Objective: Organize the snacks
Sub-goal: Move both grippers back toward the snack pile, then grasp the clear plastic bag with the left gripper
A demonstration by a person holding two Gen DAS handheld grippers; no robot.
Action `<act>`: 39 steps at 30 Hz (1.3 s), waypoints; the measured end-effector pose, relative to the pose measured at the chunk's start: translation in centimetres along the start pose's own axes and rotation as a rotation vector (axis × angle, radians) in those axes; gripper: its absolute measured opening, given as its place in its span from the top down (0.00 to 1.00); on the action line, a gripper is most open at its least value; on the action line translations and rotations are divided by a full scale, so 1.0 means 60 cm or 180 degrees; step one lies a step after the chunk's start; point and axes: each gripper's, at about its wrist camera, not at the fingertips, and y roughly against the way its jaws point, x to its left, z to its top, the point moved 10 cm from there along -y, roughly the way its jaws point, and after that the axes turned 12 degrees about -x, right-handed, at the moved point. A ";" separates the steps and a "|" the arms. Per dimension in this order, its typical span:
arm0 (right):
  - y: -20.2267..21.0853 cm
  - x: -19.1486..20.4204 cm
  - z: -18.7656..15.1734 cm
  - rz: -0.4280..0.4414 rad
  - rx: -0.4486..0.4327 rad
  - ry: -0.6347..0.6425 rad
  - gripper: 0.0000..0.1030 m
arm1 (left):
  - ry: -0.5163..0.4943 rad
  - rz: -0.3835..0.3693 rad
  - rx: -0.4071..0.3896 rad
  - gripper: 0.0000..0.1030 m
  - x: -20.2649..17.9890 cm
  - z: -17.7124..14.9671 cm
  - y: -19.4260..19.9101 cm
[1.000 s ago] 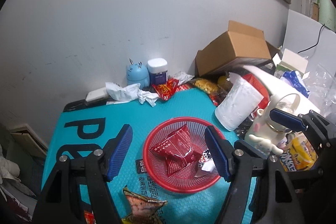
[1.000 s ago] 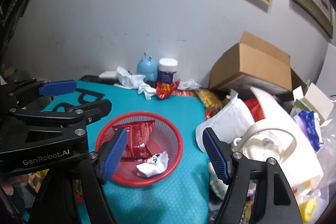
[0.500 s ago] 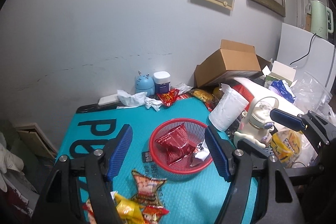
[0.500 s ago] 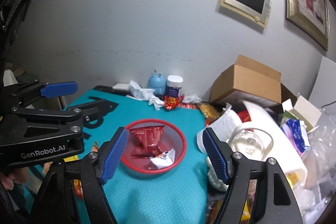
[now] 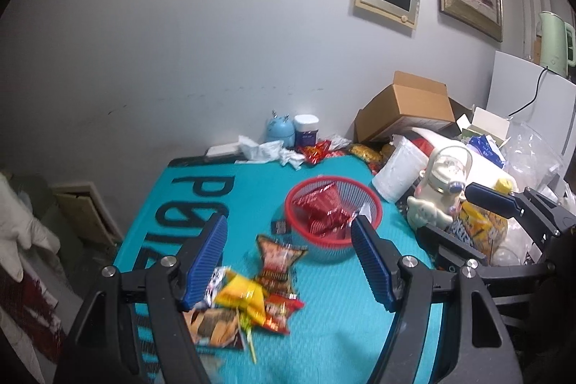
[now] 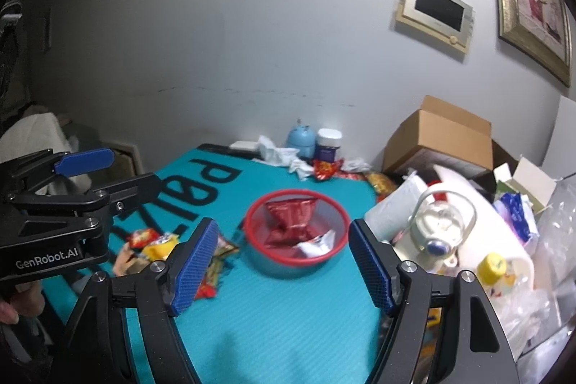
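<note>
Left wrist view: left gripper wide, empty, pulled back since earlier; loose snack pile now visible near-left of red basket. Right wrist view: right gripper wide, empty; shows white packet inside basket's near side.

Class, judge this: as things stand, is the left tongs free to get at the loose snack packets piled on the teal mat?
Probably yes. The left tongs are open and empty, the snack packets lie uncovered on the mat right below, and nothing stands between.
</note>
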 end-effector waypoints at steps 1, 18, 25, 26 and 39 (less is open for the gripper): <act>0.004 0.008 -0.007 0.0040 0.0015 0.0006 0.26 | 0.0010 0.0015 0.0013 0.32 0.003 -0.008 0.007; 0.006 0.124 -0.122 0.0697 0.0404 0.0031 0.26 | 0.0328 0.0253 0.0388 0.32 0.066 -0.146 0.060; -0.017 0.166 -0.153 0.0944 0.0553 -0.0009 0.26 | 0.0453 0.0364 0.0549 0.32 0.101 -0.185 0.062; -0.020 0.171 -0.157 0.0975 0.0577 -0.0020 0.26 | 0.0469 0.0382 0.0578 0.32 0.108 -0.192 0.061; -0.088 0.238 -0.217 0.1303 0.0934 0.0044 0.26 | 0.0682 0.0426 0.1038 0.32 0.169 -0.272 0.018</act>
